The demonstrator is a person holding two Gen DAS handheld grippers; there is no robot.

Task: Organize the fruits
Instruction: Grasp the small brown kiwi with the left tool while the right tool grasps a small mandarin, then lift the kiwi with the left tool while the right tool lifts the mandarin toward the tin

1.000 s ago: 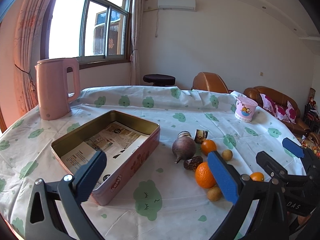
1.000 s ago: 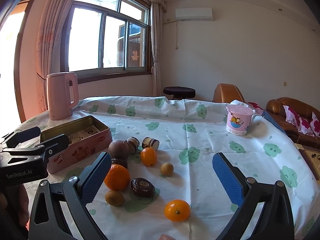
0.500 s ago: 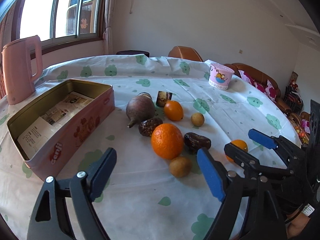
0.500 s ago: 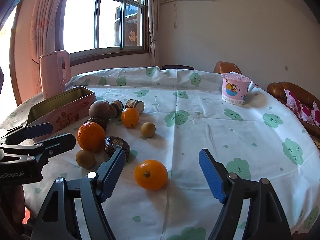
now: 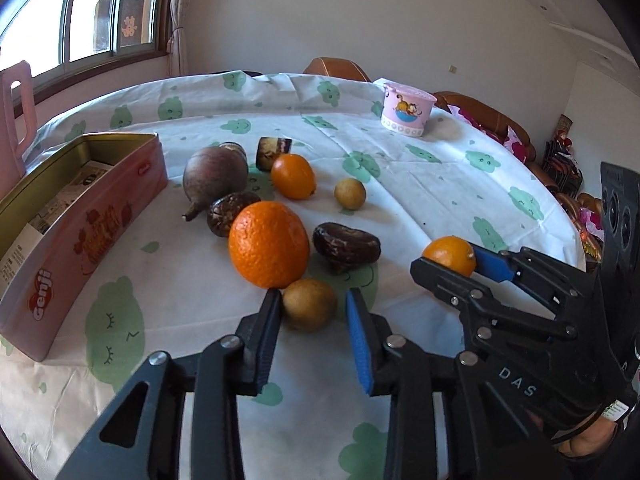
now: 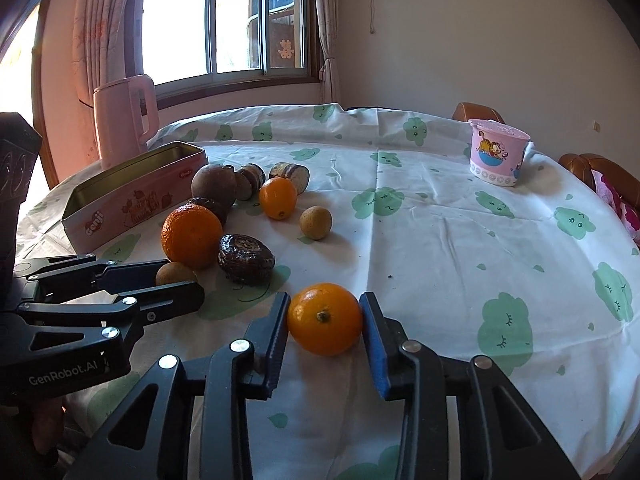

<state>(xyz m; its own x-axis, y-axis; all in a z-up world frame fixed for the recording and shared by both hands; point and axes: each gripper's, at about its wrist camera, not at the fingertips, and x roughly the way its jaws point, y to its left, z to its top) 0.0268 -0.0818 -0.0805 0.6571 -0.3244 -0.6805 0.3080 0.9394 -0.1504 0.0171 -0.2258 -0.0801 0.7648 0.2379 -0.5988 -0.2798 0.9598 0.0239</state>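
Observation:
A small brown round fruit (image 5: 310, 308) lies on the tablecloth just in front of a large orange (image 5: 269, 244). My left gripper (image 5: 313, 296) has it between its blue pads, jaws closing tight on it. My right gripper (image 6: 326, 300) is closing on a small orange (image 6: 325, 320), and both pads touch its sides. In the left wrist view the right gripper (image 5: 450, 262) shows at the right with that orange (image 5: 450, 252). The left gripper (image 6: 180, 278) appears at the left of the right wrist view. An open pink tin (image 5: 92, 240) stands on the left.
Around the large orange lie a purple-brown round root (image 5: 214, 174), dark wrinkled fruits (image 5: 346, 246), another small orange (image 5: 293, 176) and a small tan fruit (image 5: 350, 194). A pink cup (image 5: 408, 108) stands at the far right, a pink kettle (image 6: 124, 120) behind the tin.
Both grippers came down to the table and went from wide open to closed, the left around the small brown fruit, the right around the small orange.

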